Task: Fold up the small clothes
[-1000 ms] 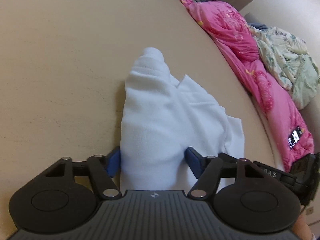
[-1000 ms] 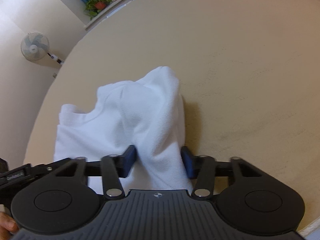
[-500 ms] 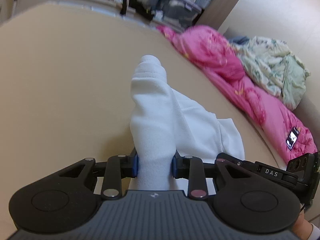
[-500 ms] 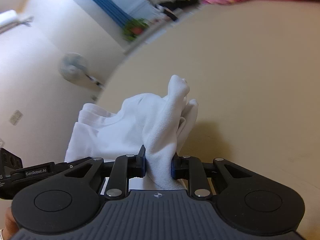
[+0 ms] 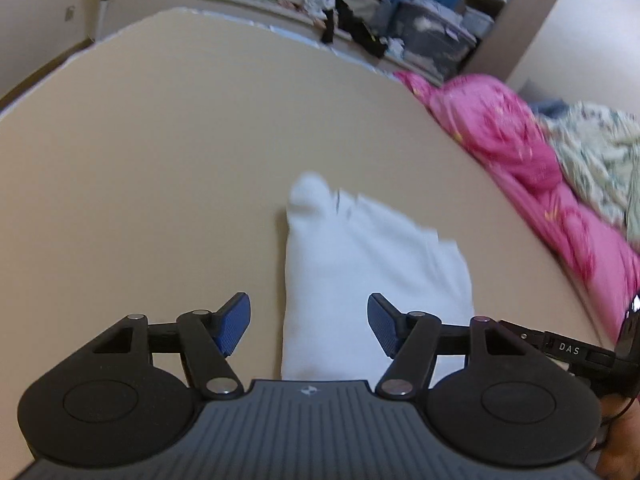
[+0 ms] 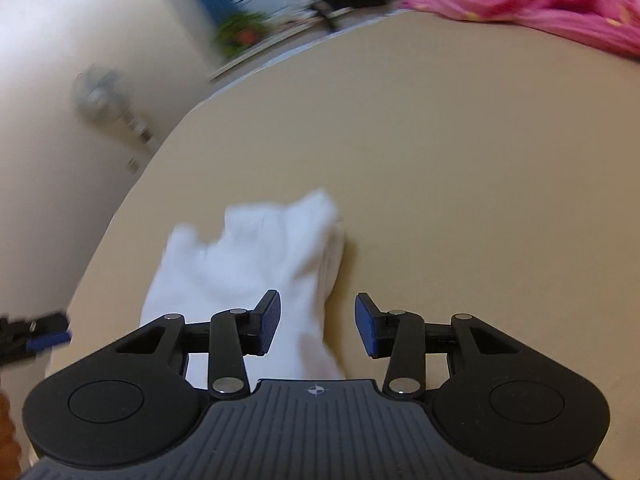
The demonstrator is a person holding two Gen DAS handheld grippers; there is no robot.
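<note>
The white cloth [image 5: 360,280] lies folded on the tan surface [image 5: 160,180]. Both jaws have just been opening: the left hand-held gripper [image 5: 309,326] and right hand-held gripper [image 6: 317,326] are released, pads off the cloth.

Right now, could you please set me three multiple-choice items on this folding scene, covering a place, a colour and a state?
1. Where does the white knitted garment lie?
A. on the beige table
B. on the floor
C. in a basket

2. What colour is the quilt beyond the table's edge?
A. green
B. pink
C. black

3. How do the left tongs stand?
A. clamped on the garment
B. open, having just been opening
C. out of view

Answers: 1 A, the cloth rests on the tabletop; 2 B, it is bright pink; 3 B, both pads stand clear of the cloth.
</note>
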